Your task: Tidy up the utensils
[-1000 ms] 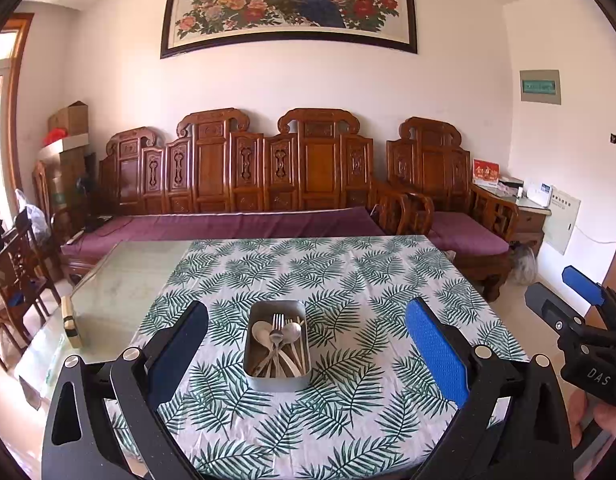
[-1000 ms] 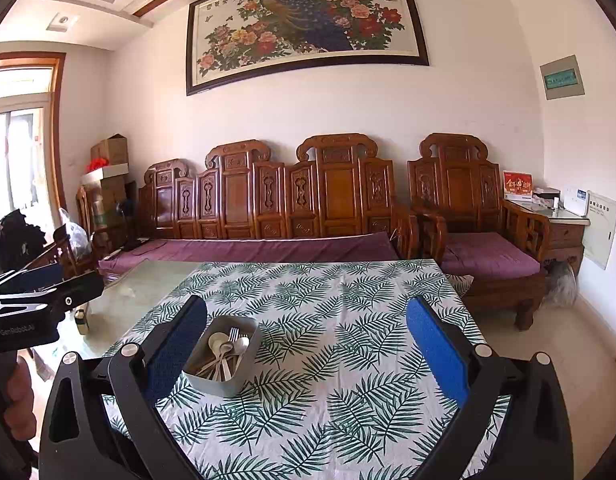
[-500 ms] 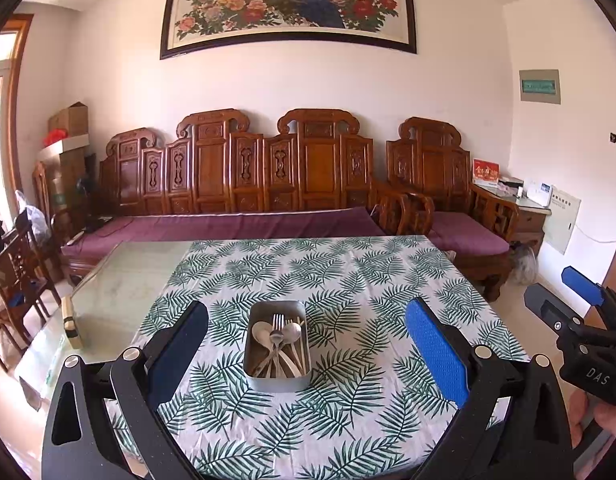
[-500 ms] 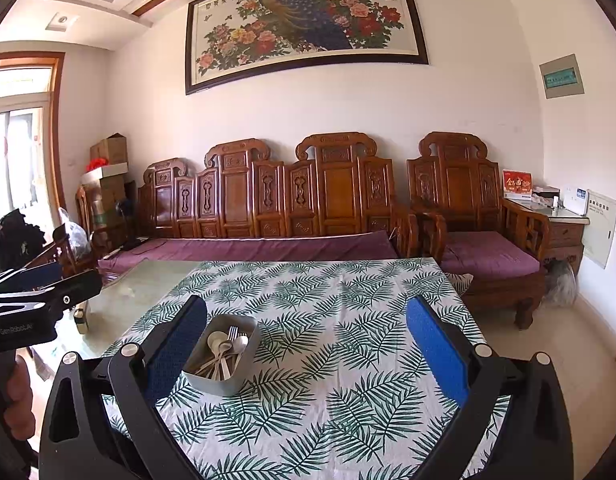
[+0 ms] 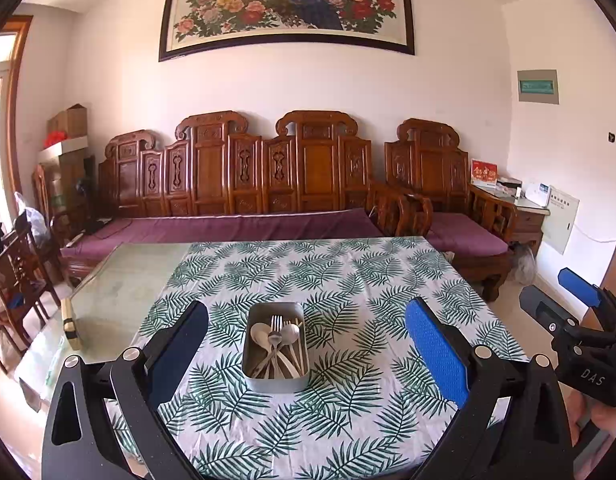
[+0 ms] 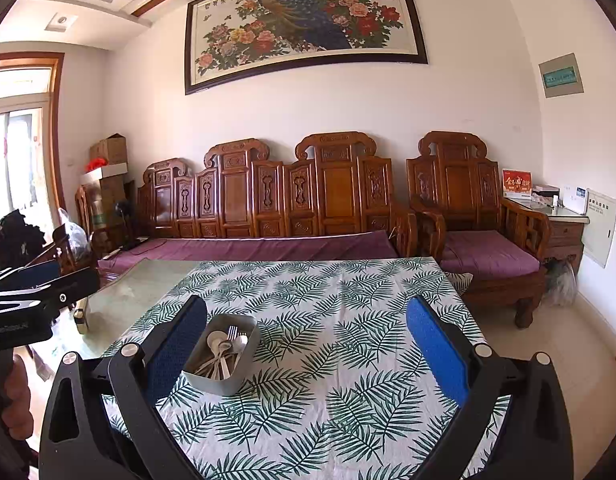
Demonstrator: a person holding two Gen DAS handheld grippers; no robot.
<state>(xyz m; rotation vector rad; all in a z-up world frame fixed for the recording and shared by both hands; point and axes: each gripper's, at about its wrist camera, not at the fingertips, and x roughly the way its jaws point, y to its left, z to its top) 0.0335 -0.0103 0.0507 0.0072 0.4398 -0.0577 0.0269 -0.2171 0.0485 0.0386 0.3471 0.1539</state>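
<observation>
Several spoons and a fork (image 5: 275, 330) lie tangled in the metal tin (image 5: 275, 383) on the leaf-print cloth (image 5: 348, 280); risk: pinching one drags its neighbours or tips the tin; my left gripper (image 5: 305, 350) and right gripper (image 6: 305, 354) gape wide, empty; tin centred ahead of left jaws, by right's left finger.

A white cloth (image 5: 348, 280) printed with green fern leaves covers most of the desk (image 5: 119, 280), whose bare part is pale greenish glass. The tin (image 5: 275, 380) is dull silver-grey, and the spoons and fork (image 5: 275, 340) inside it are shiny silver. The left hand-held gripper (image 5: 305, 344) is black with blue dotted pads (image 5: 436, 352); the right hand-held gripper (image 6: 305, 344) is black and blue likewise. The sofa (image 6: 308, 200) is reddish-brown carved wood with purple cushions (image 6: 247, 248). The painting (image 6: 303, 20), framed dark, shows a blue peacock among pink, red and yellow flowers. The walls (image 5: 308, 88) are white.
</observation>
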